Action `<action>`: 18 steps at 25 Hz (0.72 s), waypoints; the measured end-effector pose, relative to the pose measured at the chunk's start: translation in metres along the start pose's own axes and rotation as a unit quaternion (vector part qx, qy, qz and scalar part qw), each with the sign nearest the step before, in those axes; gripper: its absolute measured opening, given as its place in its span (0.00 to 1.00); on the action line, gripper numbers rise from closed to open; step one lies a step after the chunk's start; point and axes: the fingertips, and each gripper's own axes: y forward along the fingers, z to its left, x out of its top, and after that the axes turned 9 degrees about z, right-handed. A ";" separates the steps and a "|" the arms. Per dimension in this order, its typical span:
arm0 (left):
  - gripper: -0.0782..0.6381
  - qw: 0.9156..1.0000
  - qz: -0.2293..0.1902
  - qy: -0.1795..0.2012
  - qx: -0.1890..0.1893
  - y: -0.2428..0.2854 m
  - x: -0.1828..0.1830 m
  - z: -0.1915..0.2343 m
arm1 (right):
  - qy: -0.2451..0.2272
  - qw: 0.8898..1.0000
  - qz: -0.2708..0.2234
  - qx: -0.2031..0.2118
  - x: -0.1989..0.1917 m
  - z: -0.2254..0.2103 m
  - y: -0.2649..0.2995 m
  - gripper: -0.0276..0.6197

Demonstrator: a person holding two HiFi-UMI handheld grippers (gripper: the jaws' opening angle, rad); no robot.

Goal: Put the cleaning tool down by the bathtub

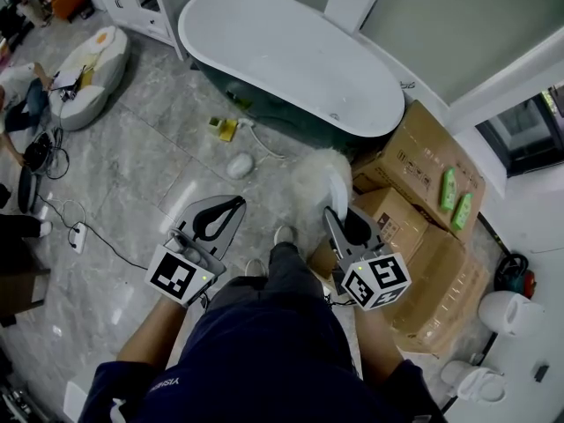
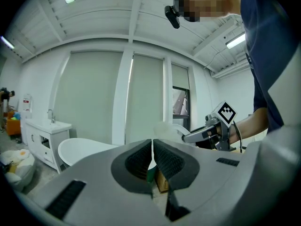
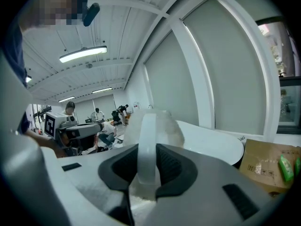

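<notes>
Right tongs [image 3: 146,150]: being held partly closed on the flat white handle of the duster [image 1: 319,176]. The handle is being pinched between the ribbed pads, so the fluffy head is being held out in front, clear of the person's legs.
Left tongs [image 2: 153,149]: being held closed, pads meeting, nothing between them. Probably being left idle alongside, one grip being enough for so light a tool.
Duster's place: being held in the air above the floor [image 1: 159,148], near the end of the bathtub [image 1: 291,55] and beside the cardboard boxes [image 1: 423,161]. Not yet set down.
Step in hand: being judged as the approach to the tub.
Next move: lowering is being called for before the pads are opened; otherwise the head is likely to be dropped.
</notes>
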 end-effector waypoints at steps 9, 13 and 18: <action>0.16 1.000 0.013 0.000 0.001 0.054 0.011 0.031 | 0.008 1.000 0.003 0.006 0.023 -0.047 0.042 0.19; 0.16 1.000 0.019 -0.001 0.005 0.086 0.020 0.049 | 0.006 1.000 0.012 0.016 0.036 -0.073 0.068 0.19; 0.16 0.999 0.032 -0.009 0.011 0.131 0.029 0.070 | 0.008 0.999 0.025 0.025 0.052 -0.112 0.095 0.19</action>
